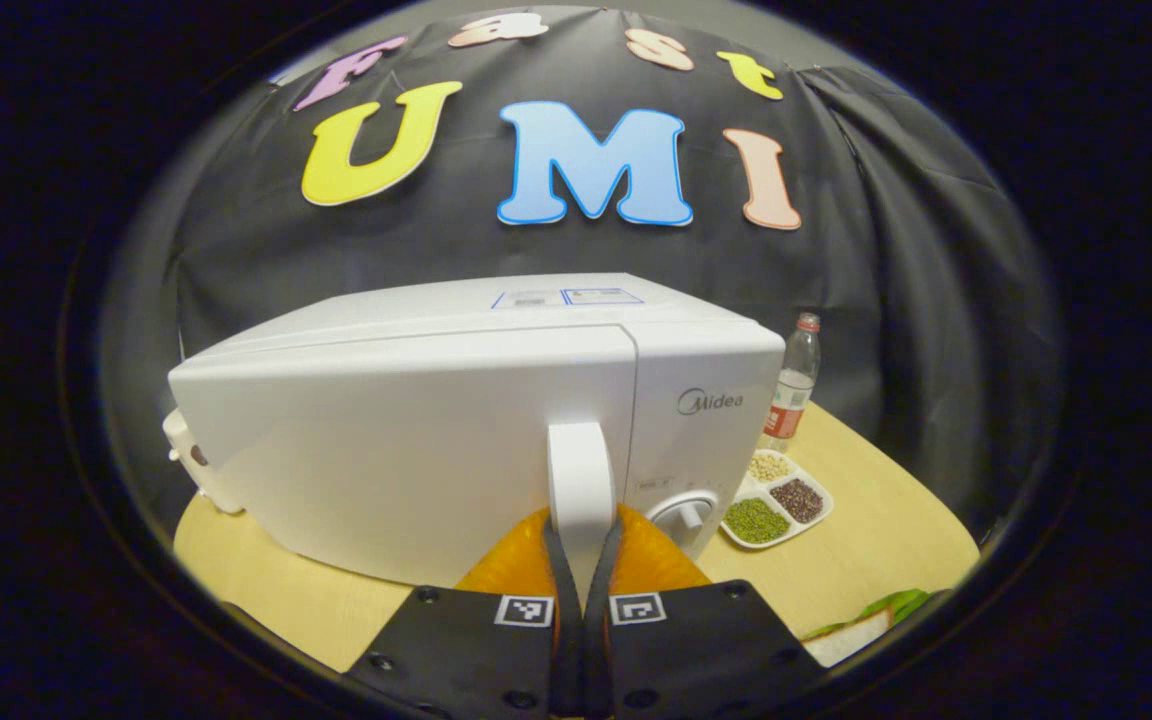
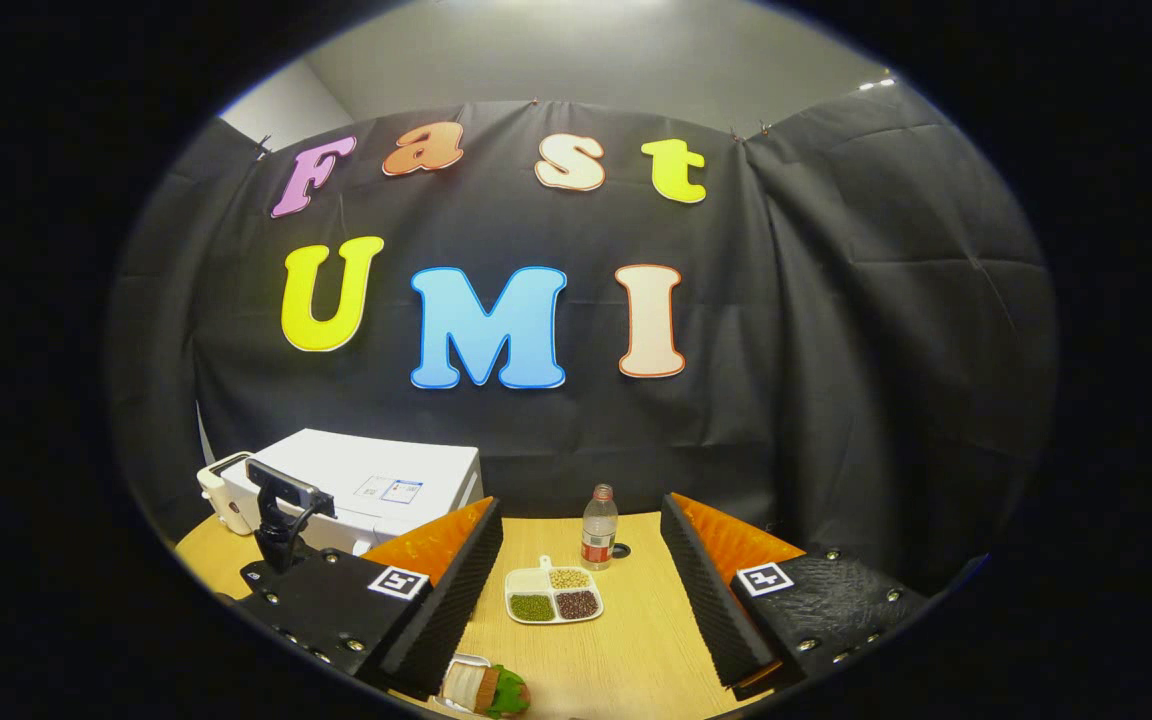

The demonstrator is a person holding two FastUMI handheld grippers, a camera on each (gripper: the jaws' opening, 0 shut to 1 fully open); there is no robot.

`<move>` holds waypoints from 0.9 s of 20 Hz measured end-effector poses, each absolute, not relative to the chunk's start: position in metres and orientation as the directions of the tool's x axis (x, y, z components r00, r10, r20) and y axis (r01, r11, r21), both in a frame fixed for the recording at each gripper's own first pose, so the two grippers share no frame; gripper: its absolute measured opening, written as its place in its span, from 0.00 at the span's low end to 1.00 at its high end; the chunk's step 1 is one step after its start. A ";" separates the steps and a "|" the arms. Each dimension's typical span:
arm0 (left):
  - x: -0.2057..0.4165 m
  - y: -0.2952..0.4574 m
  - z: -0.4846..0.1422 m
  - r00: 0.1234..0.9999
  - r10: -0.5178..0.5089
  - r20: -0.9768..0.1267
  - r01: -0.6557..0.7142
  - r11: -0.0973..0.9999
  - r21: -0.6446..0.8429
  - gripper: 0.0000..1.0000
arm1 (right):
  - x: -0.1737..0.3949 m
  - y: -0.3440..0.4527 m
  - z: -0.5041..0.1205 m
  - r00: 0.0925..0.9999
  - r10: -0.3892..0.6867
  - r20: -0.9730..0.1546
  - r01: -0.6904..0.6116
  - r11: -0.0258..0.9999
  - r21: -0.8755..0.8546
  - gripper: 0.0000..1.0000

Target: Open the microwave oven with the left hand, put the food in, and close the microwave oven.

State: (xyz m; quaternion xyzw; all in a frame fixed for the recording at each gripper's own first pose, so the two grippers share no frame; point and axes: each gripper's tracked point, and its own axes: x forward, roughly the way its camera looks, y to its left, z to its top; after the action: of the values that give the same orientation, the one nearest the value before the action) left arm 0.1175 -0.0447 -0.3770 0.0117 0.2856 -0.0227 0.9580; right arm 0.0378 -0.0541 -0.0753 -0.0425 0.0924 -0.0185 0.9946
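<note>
Wooden tabletop (image 2: pixel 636 640) carries white microwave oven (image 1: pixel 416 420) at left side, door shut. Left tongs (image 1: pixel 581 560) together, clamped on vertical door handle (image 1: pixel 579 480), handle's long axis upright, dead ahead between fingers. Hinge side probably far left, so judged pull: toward holder, swinging leftward. Right tongs (image 2: pixel 581 590) apart, holding nothing, well right of oven. Food (image 2: pixel 486 688) lies on tabletop just below right tongs, nearer right hand. Sectioned tray (image 2: pixel 553 594) and bottle (image 2: pixel 598 527) beyond

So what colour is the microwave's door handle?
White, like the microwave body; the handle shows best in the left gripper view.
</note>
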 end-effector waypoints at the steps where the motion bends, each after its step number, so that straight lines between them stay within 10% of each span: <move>1: 0.119 -0.045 -0.382 0.832 -0.043 -0.553 0.048 0.999 -0.006 0.06 | 0.037 -0.054 -0.075 0.982 -0.043 -0.181 0.028 0.996 -0.085 0.96; 18: -0.049 0.004 -0.353 0.743 -0.169 -0.648 0.216 0.976 -0.008 0.06 | 0.018 -0.001 -0.094 0.975 0.057 -0.216 -0.064 0.998 -0.029 0.96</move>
State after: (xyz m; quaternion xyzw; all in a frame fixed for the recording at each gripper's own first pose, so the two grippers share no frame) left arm -0.0492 0.0038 -0.3528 0.0338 0.3435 -0.1032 0.9328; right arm 0.0181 -0.0013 -0.0936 -0.0178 0.1083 0.0304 0.9935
